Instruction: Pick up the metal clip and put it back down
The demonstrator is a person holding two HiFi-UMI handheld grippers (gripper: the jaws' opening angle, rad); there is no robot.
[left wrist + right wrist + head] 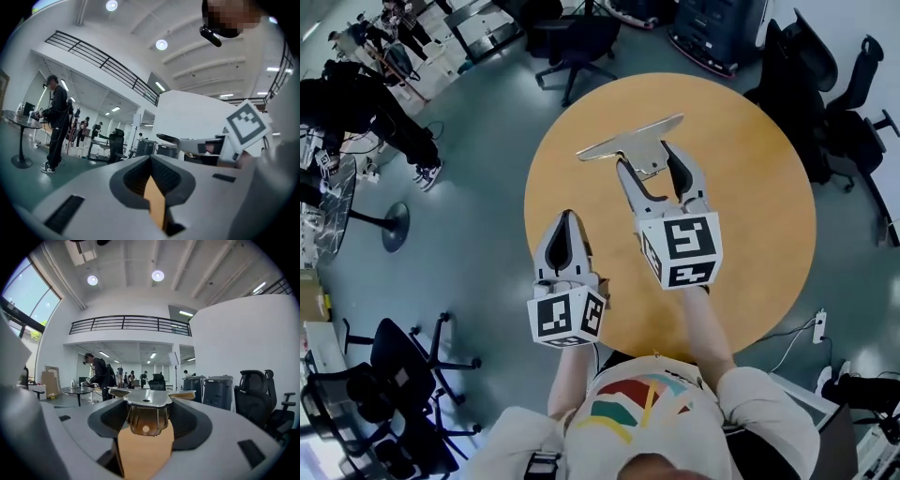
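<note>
The metal clip [630,141], a wide flat silver plate with a brassy spring body, hangs over the round wooden table [759,216] near its far side. My right gripper [659,167] is shut on the clip's body, one finger on each side. The right gripper view shows the clip [143,401] lying flat across the jaws of that gripper [144,425]. My left gripper [565,221] is shut with nothing in it and sits lower, at the table's left edge. In the left gripper view its jaws [153,185] meet, and the right gripper's marker cube [246,124] shows to the right.
Black office chairs [577,42] stand beyond the table, more [844,112] at the right and another [403,375] near left. A small round dark table [337,202] and people [356,103] are at the far left. A power strip [818,326] lies on the floor at the right.
</note>
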